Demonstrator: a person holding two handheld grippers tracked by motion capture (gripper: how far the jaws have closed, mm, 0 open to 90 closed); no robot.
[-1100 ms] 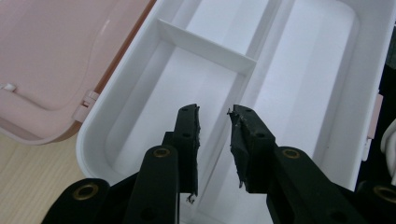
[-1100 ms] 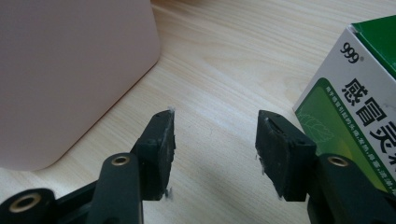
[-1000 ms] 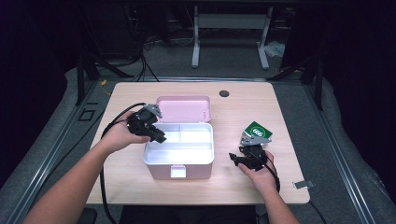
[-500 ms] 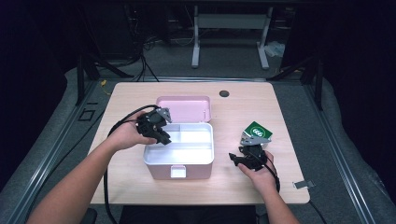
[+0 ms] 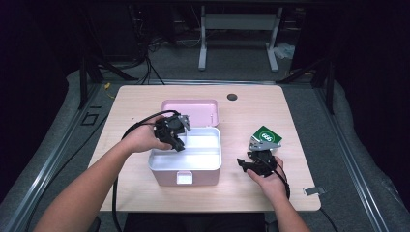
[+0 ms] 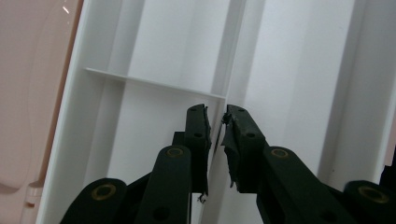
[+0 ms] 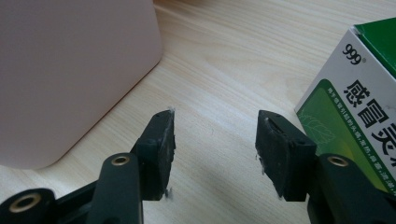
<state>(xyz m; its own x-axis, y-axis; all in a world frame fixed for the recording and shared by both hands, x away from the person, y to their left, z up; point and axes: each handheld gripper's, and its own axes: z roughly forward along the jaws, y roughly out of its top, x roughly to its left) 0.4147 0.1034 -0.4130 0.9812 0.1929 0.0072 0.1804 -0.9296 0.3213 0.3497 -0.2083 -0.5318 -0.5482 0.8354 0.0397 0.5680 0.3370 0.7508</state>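
Note:
A pink box (image 5: 183,178) stands open mid-table with its lid (image 5: 189,110) laid back behind it. Inside sits a white tray (image 5: 205,153) split into compartments. My left gripper (image 5: 178,144) reaches down into the tray's left side. In the left gripper view the jaws (image 6: 216,116) have just been closing and stand narrowly apart on either side of the tray's upright centre ridge (image 6: 233,56); I see no firm press on it. My right gripper (image 5: 255,163) rests on the table, open and empty (image 7: 215,126). A green and white medicine box (image 5: 267,137) (image 7: 355,107) stands just beyond it.
The pink box's rounded corner (image 7: 70,70) is close on the left in the right gripper view. A dark round cap (image 5: 232,96) sits in the wooden table top (image 5: 135,101) at the back. Cables trail from both grippers toward the front edge.
My left hand has moved right, from beside the box's left rim to over the white tray, and dipped slightly. The right hand and the medicine box have stayed put.

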